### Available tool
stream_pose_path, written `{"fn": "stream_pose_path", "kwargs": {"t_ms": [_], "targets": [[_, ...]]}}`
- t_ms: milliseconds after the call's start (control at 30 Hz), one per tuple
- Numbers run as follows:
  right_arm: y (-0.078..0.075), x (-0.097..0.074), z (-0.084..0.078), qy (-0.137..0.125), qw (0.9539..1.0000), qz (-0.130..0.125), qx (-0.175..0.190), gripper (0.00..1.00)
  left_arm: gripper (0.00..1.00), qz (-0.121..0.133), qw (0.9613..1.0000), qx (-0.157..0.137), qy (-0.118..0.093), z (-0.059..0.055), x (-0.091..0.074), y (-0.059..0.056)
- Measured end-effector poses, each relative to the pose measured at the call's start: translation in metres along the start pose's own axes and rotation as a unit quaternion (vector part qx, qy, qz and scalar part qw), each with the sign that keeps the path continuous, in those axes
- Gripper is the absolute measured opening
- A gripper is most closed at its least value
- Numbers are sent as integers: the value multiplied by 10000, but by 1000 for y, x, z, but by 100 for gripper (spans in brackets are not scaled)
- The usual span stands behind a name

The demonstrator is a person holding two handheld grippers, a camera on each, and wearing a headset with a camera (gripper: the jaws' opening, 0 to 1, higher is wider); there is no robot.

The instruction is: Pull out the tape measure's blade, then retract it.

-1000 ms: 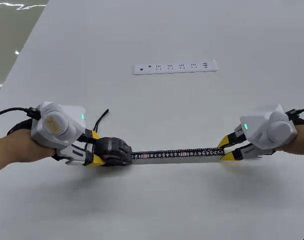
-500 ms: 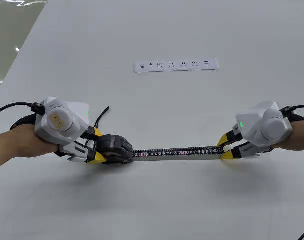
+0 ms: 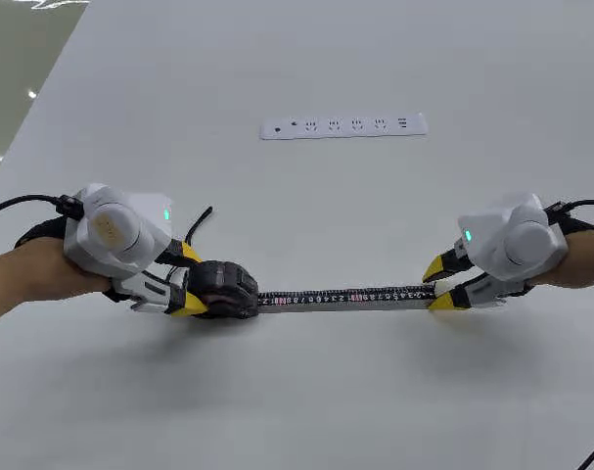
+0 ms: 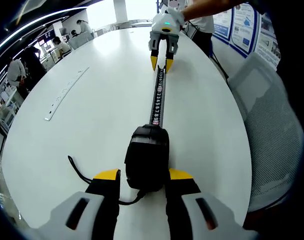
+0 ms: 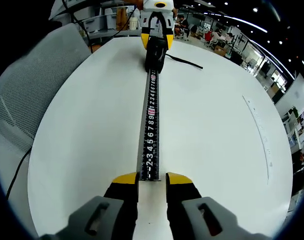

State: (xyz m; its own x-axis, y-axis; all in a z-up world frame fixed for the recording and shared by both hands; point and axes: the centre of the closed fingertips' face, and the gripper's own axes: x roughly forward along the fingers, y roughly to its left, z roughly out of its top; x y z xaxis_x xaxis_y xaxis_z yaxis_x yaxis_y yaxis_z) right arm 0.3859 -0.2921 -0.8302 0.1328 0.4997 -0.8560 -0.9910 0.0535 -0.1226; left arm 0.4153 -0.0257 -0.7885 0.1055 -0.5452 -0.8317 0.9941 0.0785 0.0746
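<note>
- Clamps tape measure [image 3: 223, 289] in left gripper [image 3: 189, 284] jaws, closed on its sides, near the bench's [image 3: 306, 59] near edge.
- Pinches blade [image 3: 345, 296] tip in right gripper [image 3: 437, 285] jaws, nearly shut.
- Reads as pull-out step, blade lying flat.
- Next calls for easing the tip back, under control.

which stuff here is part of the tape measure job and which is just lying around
In the job: tape measure case, blade, left hand-held gripper on the case, right hand-held gripper on the blade's end.
Lying about: power strip, mesh chair.
</note>
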Motion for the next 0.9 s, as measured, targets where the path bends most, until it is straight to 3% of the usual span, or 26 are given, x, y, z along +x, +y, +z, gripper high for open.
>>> {"fn": "stream_pose_path", "kwargs": {"t_ms": [300, 533, 900], "targets": [[6, -4, -3, 81, 9998, -81, 186, 26, 39, 135, 9998, -108, 2, -10, -13, -3], [3, -14, -11, 69, 9983, -304, 498, 31, 44, 188, 9993, -337, 3, -19, -21, -9], [8, -25, -2, -140, 9910, -643, 1166, 38, 48, 308, 9977, -590, -114, -25, -28, -20]]}}
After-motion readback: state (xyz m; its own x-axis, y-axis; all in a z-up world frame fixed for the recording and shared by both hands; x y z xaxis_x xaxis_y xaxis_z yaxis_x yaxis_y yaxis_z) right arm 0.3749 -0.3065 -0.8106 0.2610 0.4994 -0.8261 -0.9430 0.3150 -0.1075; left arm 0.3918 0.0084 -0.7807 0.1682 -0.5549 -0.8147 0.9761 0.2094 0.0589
